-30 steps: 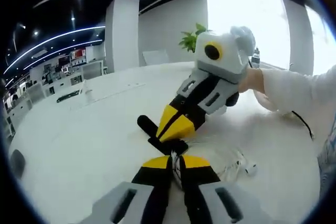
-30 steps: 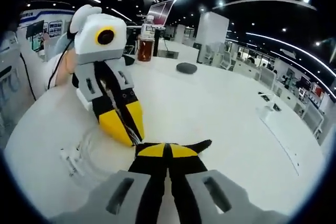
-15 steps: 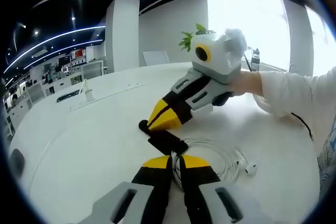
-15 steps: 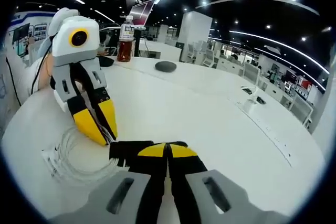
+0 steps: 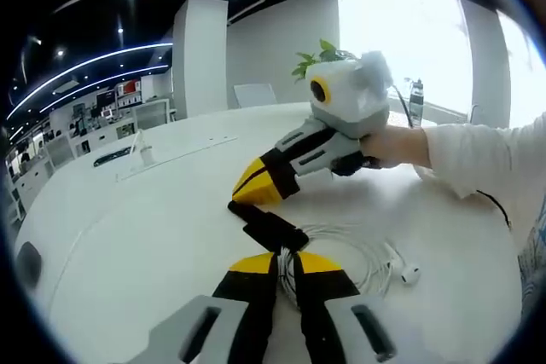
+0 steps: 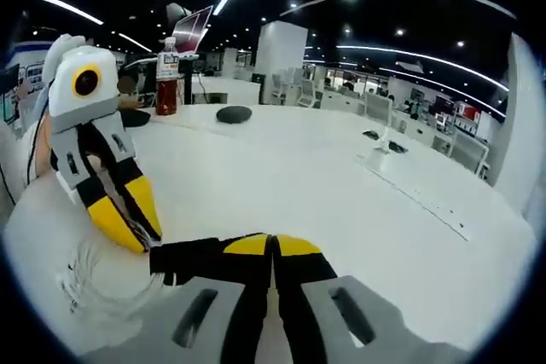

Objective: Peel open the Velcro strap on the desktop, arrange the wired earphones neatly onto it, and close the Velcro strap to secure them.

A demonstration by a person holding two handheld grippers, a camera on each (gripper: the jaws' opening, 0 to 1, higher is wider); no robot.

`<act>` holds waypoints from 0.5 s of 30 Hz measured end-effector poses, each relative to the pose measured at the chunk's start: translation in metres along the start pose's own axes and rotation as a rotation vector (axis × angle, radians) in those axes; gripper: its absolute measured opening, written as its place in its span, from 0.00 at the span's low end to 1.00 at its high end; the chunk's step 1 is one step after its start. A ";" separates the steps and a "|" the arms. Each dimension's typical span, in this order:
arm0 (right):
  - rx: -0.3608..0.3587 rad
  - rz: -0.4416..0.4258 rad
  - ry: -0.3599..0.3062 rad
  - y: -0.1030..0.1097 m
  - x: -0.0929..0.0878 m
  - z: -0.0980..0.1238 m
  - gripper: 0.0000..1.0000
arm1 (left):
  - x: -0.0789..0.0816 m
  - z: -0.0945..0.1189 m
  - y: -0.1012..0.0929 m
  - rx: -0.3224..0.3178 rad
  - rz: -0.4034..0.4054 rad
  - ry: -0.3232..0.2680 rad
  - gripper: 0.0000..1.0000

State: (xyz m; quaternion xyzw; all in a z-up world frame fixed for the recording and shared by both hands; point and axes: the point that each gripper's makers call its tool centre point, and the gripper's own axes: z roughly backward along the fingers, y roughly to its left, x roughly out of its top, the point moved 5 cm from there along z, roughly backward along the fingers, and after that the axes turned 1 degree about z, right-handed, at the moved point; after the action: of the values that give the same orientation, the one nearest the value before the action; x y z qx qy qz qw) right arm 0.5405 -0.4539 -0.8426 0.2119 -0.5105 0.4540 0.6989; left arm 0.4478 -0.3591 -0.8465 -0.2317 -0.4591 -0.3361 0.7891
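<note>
A bottle (image 6: pixel 167 76) with dark drink stands far back on the white desk (image 6: pixel 341 185). A green plant (image 5: pixel 317 55) is there too.

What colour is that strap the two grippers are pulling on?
The Velcro strap is black, seen best in the right gripper view, against the white table.

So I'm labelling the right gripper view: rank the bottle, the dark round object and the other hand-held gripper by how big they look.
1. Left hand-held gripper, by far, though it is nearest.
2. Bottle.
3. Dark round object, close to the bottle in apparent size; both sit farther back.
</note>
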 end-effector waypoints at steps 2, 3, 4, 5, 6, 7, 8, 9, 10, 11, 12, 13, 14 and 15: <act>-0.012 -0.031 -0.041 -0.002 0.003 0.003 0.03 | 0.000 0.001 0.001 0.002 -0.008 -0.003 0.12; -0.015 -0.050 -0.057 -0.001 0.004 0.005 0.03 | 0.000 0.001 0.001 0.003 0.002 -0.005 0.12; -0.013 -0.078 -0.075 0.001 0.005 0.009 0.03 | 0.000 0.002 0.002 0.004 0.006 -0.007 0.12; -0.008 -0.105 -0.088 0.002 0.006 0.010 0.03 | 0.000 0.002 0.003 0.006 0.008 -0.010 0.12; -0.007 -0.117 -0.096 0.002 0.006 0.012 0.03 | -0.001 0.003 0.003 0.009 0.009 -0.013 0.13; -0.005 -0.129 -0.102 0.003 0.005 0.014 0.03 | -0.001 0.004 0.004 0.016 0.007 -0.018 0.14; -0.006 -0.137 -0.104 0.003 0.003 0.017 0.03 | -0.001 0.005 0.004 0.025 0.003 -0.025 0.16; -0.006 -0.139 -0.105 0.004 0.002 0.019 0.04 | -0.001 0.005 0.005 0.032 0.005 -0.030 0.18; -0.006 -0.146 -0.105 0.006 0.000 0.021 0.05 | -0.001 0.005 0.005 0.035 0.008 -0.032 0.19; -0.004 -0.156 -0.102 0.008 -0.001 0.022 0.06 | -0.001 0.005 0.006 0.037 0.014 -0.035 0.19; 0.002 -0.166 -0.100 0.010 -0.003 0.024 0.07 | -0.001 0.005 0.006 0.036 0.021 -0.040 0.19; 0.004 -0.171 -0.099 0.011 -0.005 0.026 0.08 | 0.000 0.005 0.007 0.038 0.026 -0.044 0.20; 0.004 -0.172 -0.098 0.013 -0.006 0.027 0.09 | 0.000 0.006 0.008 0.043 0.032 -0.050 0.21; 0.001 -0.171 -0.098 0.013 -0.007 0.029 0.10 | 0.000 0.006 0.009 0.048 0.038 -0.056 0.22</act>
State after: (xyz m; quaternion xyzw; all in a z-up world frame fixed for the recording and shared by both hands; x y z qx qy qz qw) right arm 0.5136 -0.4725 -0.8399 0.2769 -0.5241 0.3819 0.7091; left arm 0.4510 -0.3490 -0.8444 -0.2308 -0.4842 -0.3033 0.7876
